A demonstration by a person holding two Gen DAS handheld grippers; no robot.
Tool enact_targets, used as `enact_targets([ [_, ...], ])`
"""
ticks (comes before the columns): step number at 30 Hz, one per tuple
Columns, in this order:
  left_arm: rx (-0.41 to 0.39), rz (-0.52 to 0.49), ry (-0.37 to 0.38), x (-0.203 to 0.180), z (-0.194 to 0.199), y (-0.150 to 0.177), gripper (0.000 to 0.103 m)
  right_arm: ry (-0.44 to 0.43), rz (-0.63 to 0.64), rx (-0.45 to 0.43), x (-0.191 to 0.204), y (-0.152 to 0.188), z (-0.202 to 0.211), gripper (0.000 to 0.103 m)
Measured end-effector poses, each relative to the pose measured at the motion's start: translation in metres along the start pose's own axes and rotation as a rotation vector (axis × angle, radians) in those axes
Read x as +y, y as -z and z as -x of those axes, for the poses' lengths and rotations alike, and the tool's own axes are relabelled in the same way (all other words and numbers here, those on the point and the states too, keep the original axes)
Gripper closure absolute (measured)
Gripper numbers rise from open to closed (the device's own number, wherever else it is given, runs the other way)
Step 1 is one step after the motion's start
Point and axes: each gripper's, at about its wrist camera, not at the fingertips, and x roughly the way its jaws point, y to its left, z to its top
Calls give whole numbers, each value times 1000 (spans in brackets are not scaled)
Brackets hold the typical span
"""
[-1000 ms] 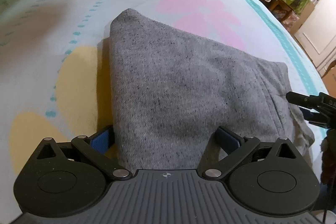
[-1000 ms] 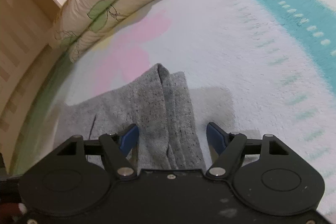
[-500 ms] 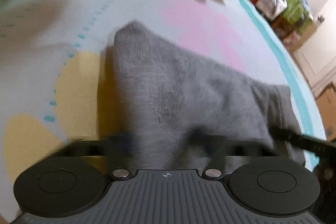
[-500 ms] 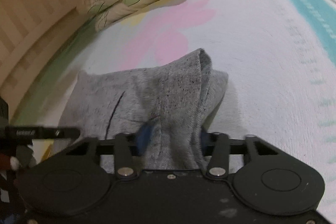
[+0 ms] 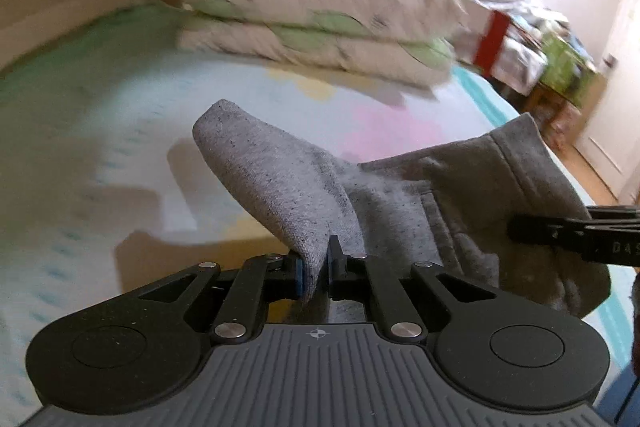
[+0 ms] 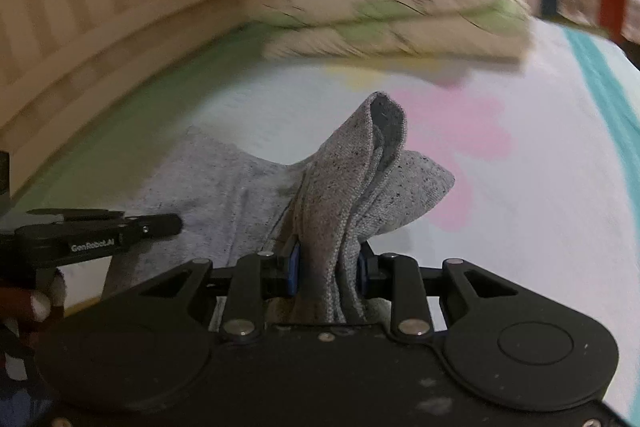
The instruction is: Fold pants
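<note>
both grippers clamped on the grey pants above the bed

the left gripper (image 5: 316, 269) has its jaws pressed nearly together on a thin folded edge of the grey pants (image 5: 280, 187), the blue pads pinching the cloth on both sides. from that pinch the fabric rises in a rounded fold toward the far side, clear of the bedsheet (image 5: 100, 131) beneath it.

the right gripper (image 6: 326, 267) has a thicker bunch of the same pants between its jaws; they are closing, and the blue pads already press on the layered cloth. several layers stand up from that grip in a tall ridge, and one corner flops off to the right. the rest of the garment slopes down to the left and lies on the sheet.

each gripper appears at the edge of the other's view, so the pants hang stretched between the two. a fingertip shows at the lower left of the right wrist view.

two stacked pillows (image 5: 320, 15) sit at the far end of the bed, just beside a pale slatted headboard (image 6: 100, 7). the background is smeared, so the clutter beyond the bed probably includes a red-framed piece of furniture, but that is hard to tell.
</note>
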Motion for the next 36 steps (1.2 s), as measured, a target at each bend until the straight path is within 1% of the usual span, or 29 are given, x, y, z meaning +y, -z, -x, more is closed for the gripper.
enact_targets([
  [3,-17,52,-56,39,12,-13,94,-74,4,-10,24,-26,-28,75],
  [5,-13,78,-97,61,13,-16,93,-113,11,-16,40,-40,-48,75],
  [7,26,113,-134,82,4,-13,91,-130,21,-6,51,-47,-72,75],
  [8,69,139,-151,92,-5,-9,89,-135,10,10,53,-50,-88,75],
  [10,167,192,-196,107,-28,1,86,-119,-3,61,54,-50,-121,74],
  [11,216,206,-234,112,-40,8,81,-87,5,95,55,-46,-139,73],
  [12,233,225,-240,116,-47,15,77,-38,16,139,53,-40,-158,72],
  [13,216,253,-238,119,-48,19,76,-1,24,176,50,-34,-173,64],
  [14,209,276,-237,120,-47,18,76,2,13,183,43,-29,-184,62],
  [15,209,279,-241,119,-46,16,76,-17,-6,164,36,-27,-186,61],
  [17,192,267,-273,112,-42,10,76,-20,-7,167,35,-29,-183,59],
  [19,157,273,-299,104,-32,8,77,-4,62,153,44,-33,-174,58],
  [20,137,282,-300,100,-25,9,77,12,86,138,44,-36,-172,57],
  [22,103,285,-290,87,-11,10,77,45,103,89,45,-39,-158,56],
  [23,87,277,-276,78,-3,14,77,53,92,49,46,-39,-145,55],
  [25,71,263,-237,62,8,20,77,51,87,-25,51,-37,-123,55],
  [26,71,253,-217,52,10,24,76,38,104,-53,56,-34,-114,59],
  [27,76,242,-203,44,10,29,76,26,129,-64,61,-32,-110,62],
  [28,86,233,-198,36,8,35,76,17,166,-56,67,-26,-106,81],
  [29,108,231,-196,32,2,43,76,18,201,-34,75,-21,-107,101],
  [30,139,240,-200,30,-6,50,76,27,232,6,79,-12,-111,102],
  [31,145,246,-210,30,-13,54,76,34,240,43,80,-4,-116,102],
  [33,116,221,-220,26,-13,62,76,63,201,132,69,17,-131,103],
  [34,122,206,-229,24,-14,59,76,61,185,127,65,25,-134,103],
  [35,127,195,-236,23,-13,57,75,58,189,100,65,28,-130,103],
  [36,128,188,-239,22,-12,56,75,70,207,106,68,27,-129,103],
])
